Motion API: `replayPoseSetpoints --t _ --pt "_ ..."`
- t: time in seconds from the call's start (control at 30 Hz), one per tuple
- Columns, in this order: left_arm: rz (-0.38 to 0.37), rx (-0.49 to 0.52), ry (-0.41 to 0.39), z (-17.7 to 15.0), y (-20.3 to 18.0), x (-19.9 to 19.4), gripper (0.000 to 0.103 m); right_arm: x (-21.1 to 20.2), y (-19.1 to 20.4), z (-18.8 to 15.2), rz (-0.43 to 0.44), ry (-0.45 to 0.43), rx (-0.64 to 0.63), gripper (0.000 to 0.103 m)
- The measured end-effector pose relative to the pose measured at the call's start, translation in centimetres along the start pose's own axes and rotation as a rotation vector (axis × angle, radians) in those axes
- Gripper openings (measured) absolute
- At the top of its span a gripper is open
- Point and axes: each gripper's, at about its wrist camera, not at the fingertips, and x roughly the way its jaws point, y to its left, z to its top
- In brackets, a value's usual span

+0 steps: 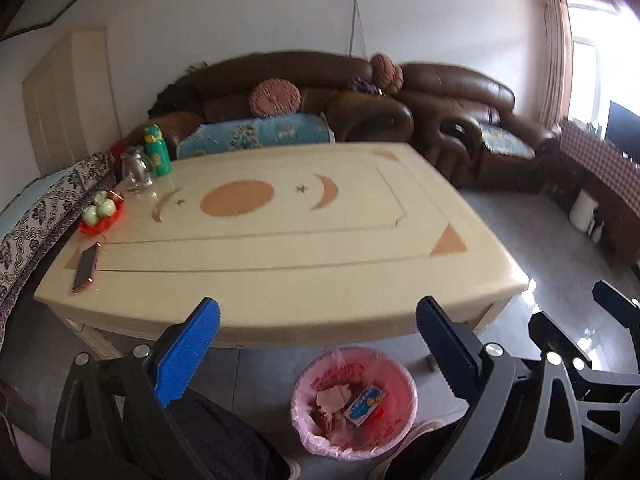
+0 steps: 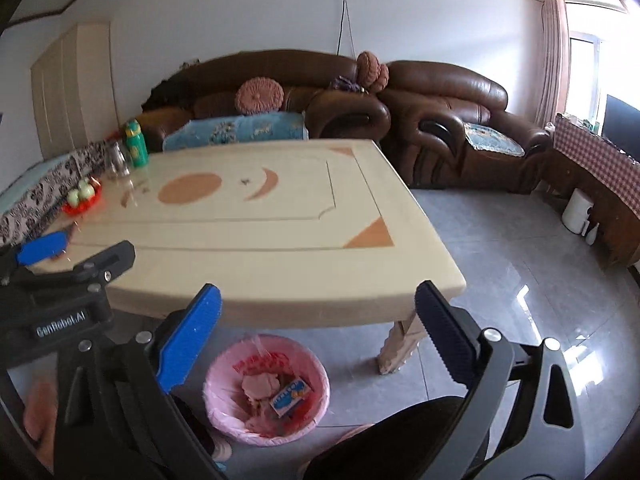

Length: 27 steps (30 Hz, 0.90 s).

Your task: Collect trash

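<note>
The left gripper (image 1: 318, 354), black-framed with blue ribbed pads, is spread wide and holds nothing; the right gripper (image 2: 318, 344), of the same build, is likewise spread and empty. Both hang above the floor in front of the near edge of the cream rectangular table with orange inlay shapes (image 1: 280, 248).

In the left wrist view, the round bin lined with a pink plastic bag (image 1: 354, 402) stands on the grey tiled floor at about 6 o'clock from the gap between the fingers, just below it and slightly toward the right finger. Inside lie crumpled pale paper (image 1: 332, 396) and a small blue-and-white carton with a yellow spot (image 1: 366, 400), touching each other. In the right wrist view the same bin (image 2: 266, 390) sits at about 7 o'clock from the gap, nearer the left finger, beside the carved table leg (image 2: 396, 344).

On the table, at about 10 o'clock from the left gripper, a pink-edged phone (image 1: 86, 268) lies flat near the corner. Further on at 11 o'clock are a red dish of green round fruit (image 1: 102, 212), a clear glass jar (image 1: 136, 170) and an upright green bottle with a yellow cap (image 1: 157, 151), close together along the far left edge.

Beyond the table at 12 o'clock stands a brown leather sofa (image 1: 360, 92) with round pink cushions (image 1: 275, 98).
</note>
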Motion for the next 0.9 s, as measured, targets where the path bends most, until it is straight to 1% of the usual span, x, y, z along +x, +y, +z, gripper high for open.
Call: replayPoseSetpoints --t 0.03,0.17,0.27,0.33,0.6,0.9 --pt "0.021 -0.009 -0.012 0.2 0.0 -0.9 0.096 -0.5 -0.1 0.2 -0.002 -0.006 0.007 0.096" --pt "0.052 -0.016 -0.028 0.9 -0.1 -3.1 0.096 -2.3 -0.6 0.6 0.003 -0.025 0.035 0.097" --pt "0.041 -0.032 -0.033 1.2 0.0 -4.1 0.096 -3.6 -0.7 0.9 -0.002 -0.045 0.038 0.097" --pt "0.052 -0.039 -0.051 1.2 0.0 -4.7 0.096 -4.2 -0.3 0.8 -0.008 -0.057 0.034 0.097" --pt "0.06 -0.063 -0.06 1.5 0.4 -5.1 0.096 -5.6 0.3 1.1 -0.003 -0.085 0.019 0.097" --pt "0.078 -0.075 -0.073 1.7 1.1 -5.3 0.096 -5.8 0.9 1.4 0.001 -0.091 0.013 0.097"
